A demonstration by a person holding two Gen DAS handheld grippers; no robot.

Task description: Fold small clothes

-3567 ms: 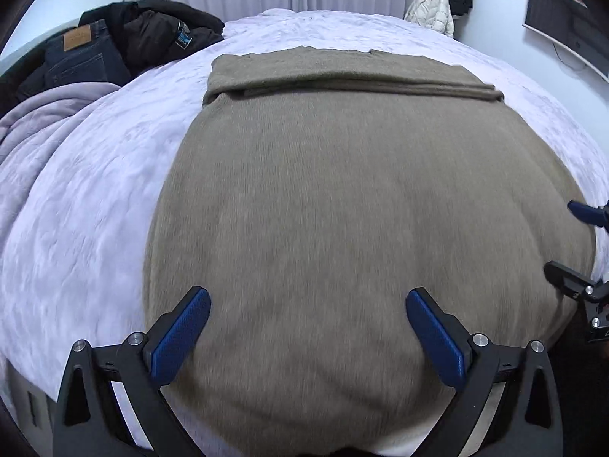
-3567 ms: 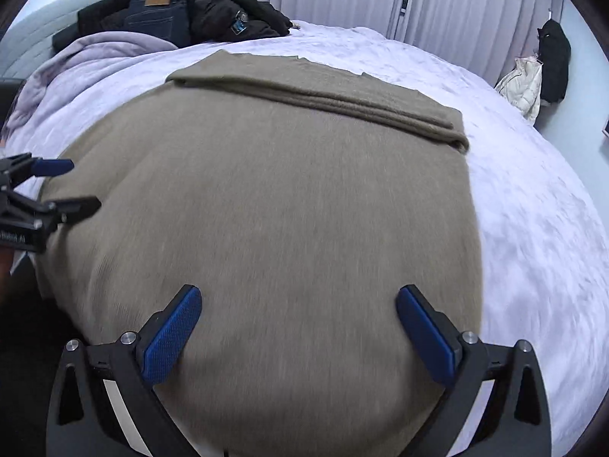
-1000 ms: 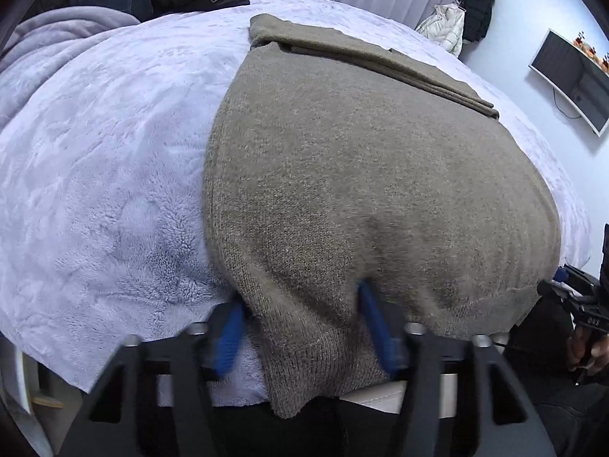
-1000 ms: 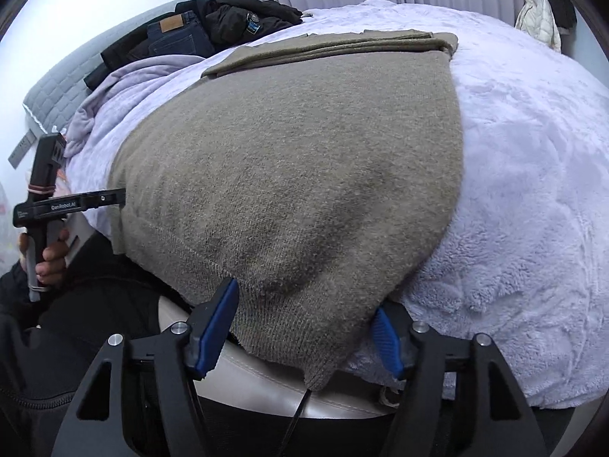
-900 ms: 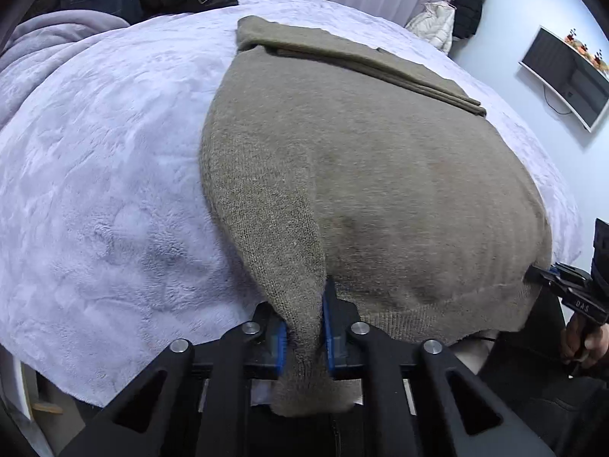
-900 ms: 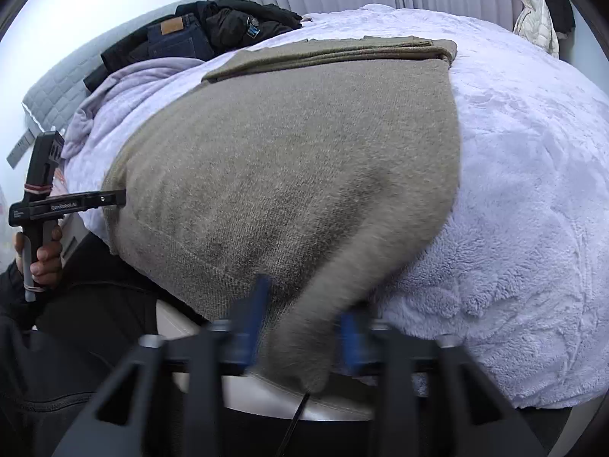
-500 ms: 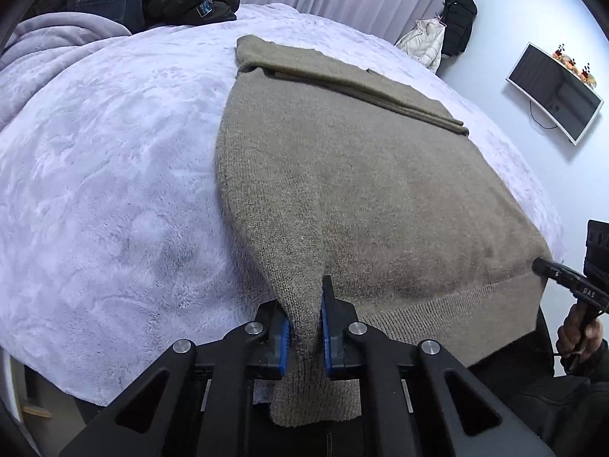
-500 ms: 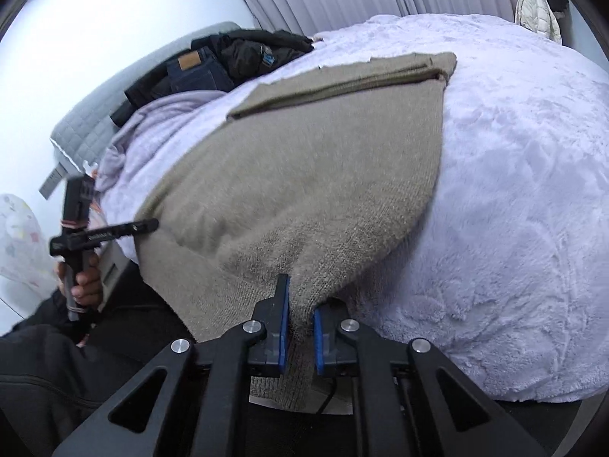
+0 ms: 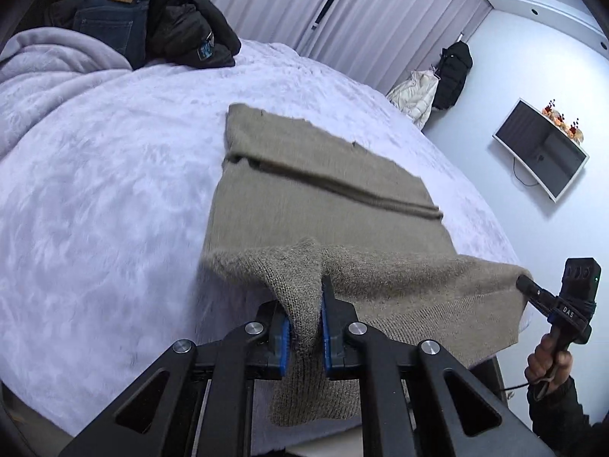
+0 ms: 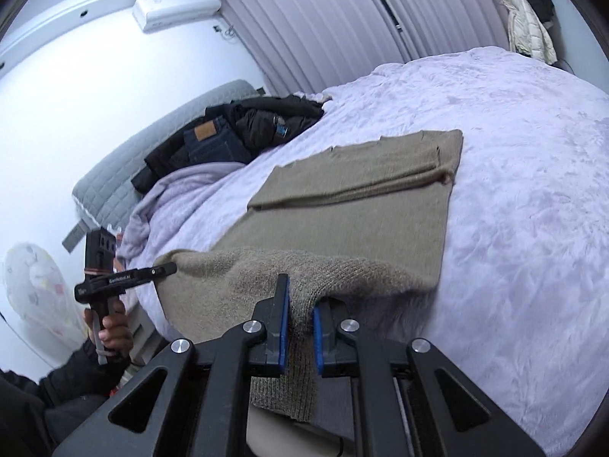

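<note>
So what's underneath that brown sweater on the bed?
The sweater lies on a fluffy lilac blanket, which shows all around it. Its near hem is lifted, pinched in both jaws. Anything under the flat part is covered, so I can't tell.

The room around my bed

The lilac plush bedspread (image 9: 114,175) covers the bed, and I place the rest from it. At its far left corner I see folded jeans (image 9: 114,11) beside a black jacket (image 9: 182,26), both above a bunched lilac blanket (image 9: 49,57). Pleated curtains (image 9: 380,19) hang behind the bed. A cream coat (image 9: 416,95) and a black one (image 9: 455,72) hang past its far right corner, with a wall screen (image 9: 540,154) further right. A grey quilted headboard (image 10: 152,160) backs the clothes pile.
</note>
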